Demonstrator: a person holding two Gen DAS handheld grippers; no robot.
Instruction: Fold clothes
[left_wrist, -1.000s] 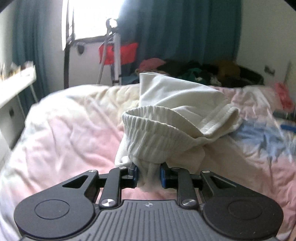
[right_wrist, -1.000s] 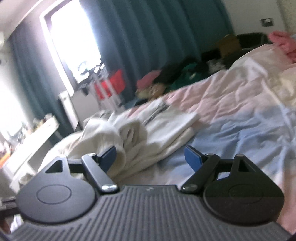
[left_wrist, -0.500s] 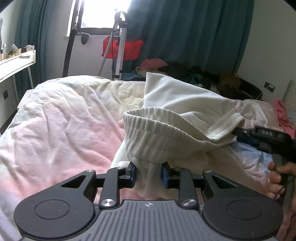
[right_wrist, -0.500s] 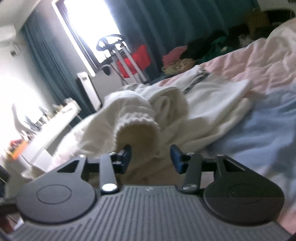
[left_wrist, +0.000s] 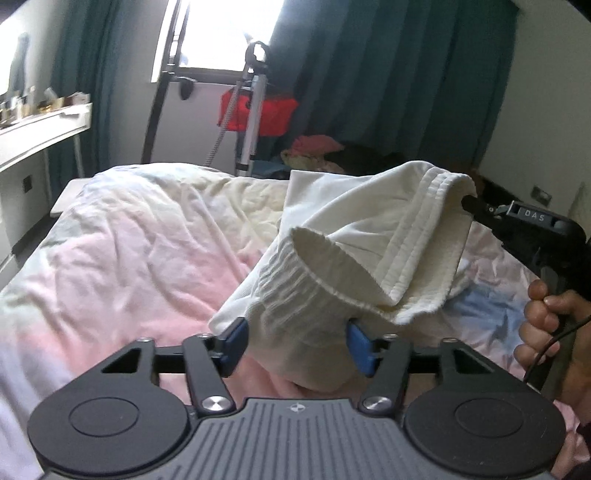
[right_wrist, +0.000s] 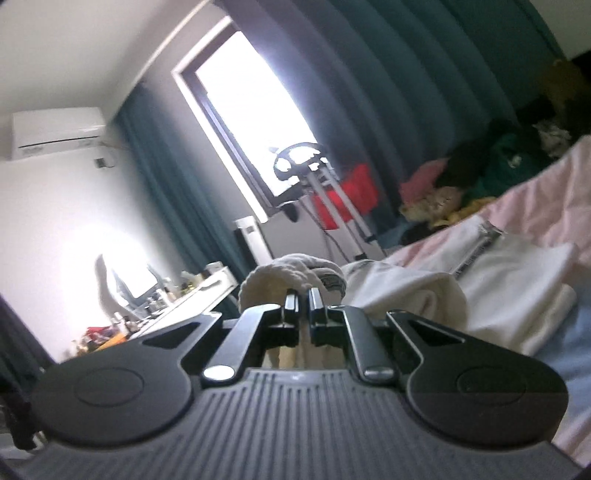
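Left wrist view first: the left gripper (left_wrist: 297, 345) points a bit downward over the bed (left_wrist: 122, 258), and its jaws have just been opening. They stand spread now, with the ribbed waistband end of the cream garment (left_wrist: 354, 254) still sitting between the blue pads (left_wrist: 236, 341); the cloth looks slack there, I can't say for sure it's clear of both pads. The garment is lifted off the bedspread, and its hemmed corner goes up to the right, where the right gripper (left_wrist: 469, 201) has it by the tip. The person's right hand (left_wrist: 546, 325) is curled round that gripper's handle at the right edge, a cable running past the fingers. The bedspread is crumpled, pink and pale yellow with a blue patch on the right. Behind it: teal curtains (left_wrist: 388, 81), a bright window, a red bag on a metal stand (left_wrist: 258, 112), a heap of clothes, a white shelf on the left.

Right wrist view: the right gripper sits about level, jaws squeezed nearly together, pinching a thin fold of the cream fabric. More of the garment lies bunched on the bed to the right. There's a wall air conditioner (right_wrist: 55, 131) top left and a cluttered white desk below it.
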